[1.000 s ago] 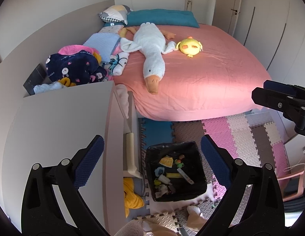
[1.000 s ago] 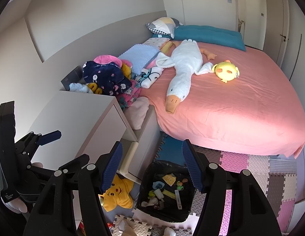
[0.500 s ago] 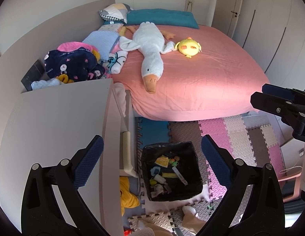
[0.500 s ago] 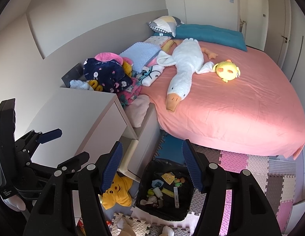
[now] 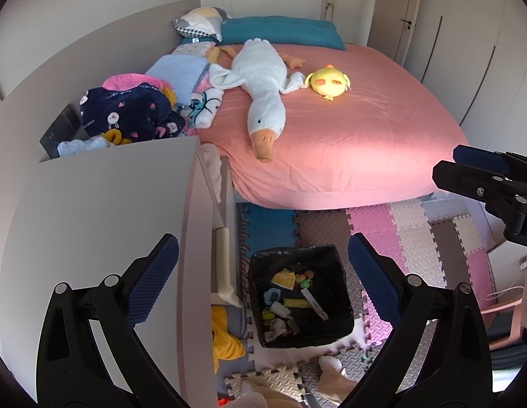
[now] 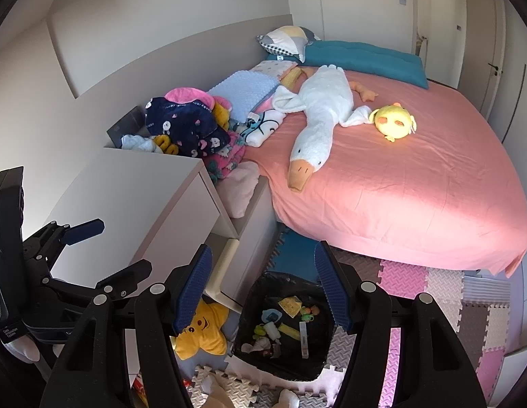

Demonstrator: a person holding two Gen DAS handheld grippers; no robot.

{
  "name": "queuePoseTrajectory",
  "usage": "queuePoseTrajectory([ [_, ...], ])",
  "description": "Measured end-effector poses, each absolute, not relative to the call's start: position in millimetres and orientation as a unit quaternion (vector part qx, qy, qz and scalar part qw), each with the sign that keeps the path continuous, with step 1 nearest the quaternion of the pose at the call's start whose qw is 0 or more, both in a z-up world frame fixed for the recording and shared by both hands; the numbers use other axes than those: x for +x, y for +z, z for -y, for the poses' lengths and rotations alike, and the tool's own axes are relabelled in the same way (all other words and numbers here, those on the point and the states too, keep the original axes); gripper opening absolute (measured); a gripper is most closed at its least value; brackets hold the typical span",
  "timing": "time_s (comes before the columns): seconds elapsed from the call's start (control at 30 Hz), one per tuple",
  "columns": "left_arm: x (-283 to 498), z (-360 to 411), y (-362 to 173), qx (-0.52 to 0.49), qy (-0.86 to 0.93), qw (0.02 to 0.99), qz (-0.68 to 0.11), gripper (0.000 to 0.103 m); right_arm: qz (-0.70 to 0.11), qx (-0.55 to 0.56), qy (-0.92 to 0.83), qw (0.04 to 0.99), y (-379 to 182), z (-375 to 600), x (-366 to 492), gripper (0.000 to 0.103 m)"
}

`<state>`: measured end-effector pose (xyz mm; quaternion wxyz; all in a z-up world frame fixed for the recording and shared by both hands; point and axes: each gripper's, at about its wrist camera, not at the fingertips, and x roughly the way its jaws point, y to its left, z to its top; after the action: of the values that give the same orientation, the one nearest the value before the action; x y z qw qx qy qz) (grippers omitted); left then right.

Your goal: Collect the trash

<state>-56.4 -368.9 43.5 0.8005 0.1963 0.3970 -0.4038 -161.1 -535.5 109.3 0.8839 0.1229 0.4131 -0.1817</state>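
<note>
A black trash bin [image 5: 338, 326] lined with a dark bag stands on the foam floor mat below both grippers; it also shows in the right wrist view [image 6: 318, 360]. Several small scraps and wrappers [image 5: 290, 301] lie inside it. My left gripper [image 5: 263, 268] is open and empty, held high above the bin and the dresser edge. My right gripper [image 6: 263, 278] is open and empty, also high above the bin [image 6: 318, 360]. The right gripper appears at the right edge of the left wrist view [image 5: 484, 183].
A grey dresser [image 5: 103, 224] stands left of the bin. A pink bed [image 5: 348, 136] carries a white goose plush [image 5: 263, 81], a yellow chick plush [image 5: 329, 83] and a clothes pile [image 5: 127, 108]. A yellow star plush [image 6: 202, 333] lies on the floor by the dresser.
Both grippers have risen and drifted slightly; the bin looks a little smaller and lower in both views. Both jaws stay open and empty.
</note>
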Motion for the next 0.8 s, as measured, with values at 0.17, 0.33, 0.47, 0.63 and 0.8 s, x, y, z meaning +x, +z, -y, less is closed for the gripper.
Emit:
queuePoseTrajectory([
  [0.17,-58.5,368.8,42.5,0.202,-0.408,0.798,-0.395,0.096,-0.413,0.123,-0.181,0.884,108.8,534.8,-160.5,0.064],
  [0.33,-60.2,369.5,41.3,0.207,-0.409,0.797,-0.394,0.096,-0.414,0.124,-0.18,0.884,108.4,533.9,-158.5,0.064],
  [0.47,-59.3,369.8,40.8,0.205,-0.41,0.795,-0.398,0.096,-0.414,0.123,-0.181,0.883,108.4,533.6,-158.3,0.064],
  [0.63,-63.0,372.4,38.6,0.213,-0.413,0.793,-0.394,0.096,-0.416,0.123,-0.18,0.883,106.9,532.7,-158.3,0.064],
  [0.8,-65.4,374.6,37.9,0.213,-0.423,0.79,-0.39,0.096,-0.416,0.123,-0.18,0.883,105.9,533.8,-157.0,0.064],
])
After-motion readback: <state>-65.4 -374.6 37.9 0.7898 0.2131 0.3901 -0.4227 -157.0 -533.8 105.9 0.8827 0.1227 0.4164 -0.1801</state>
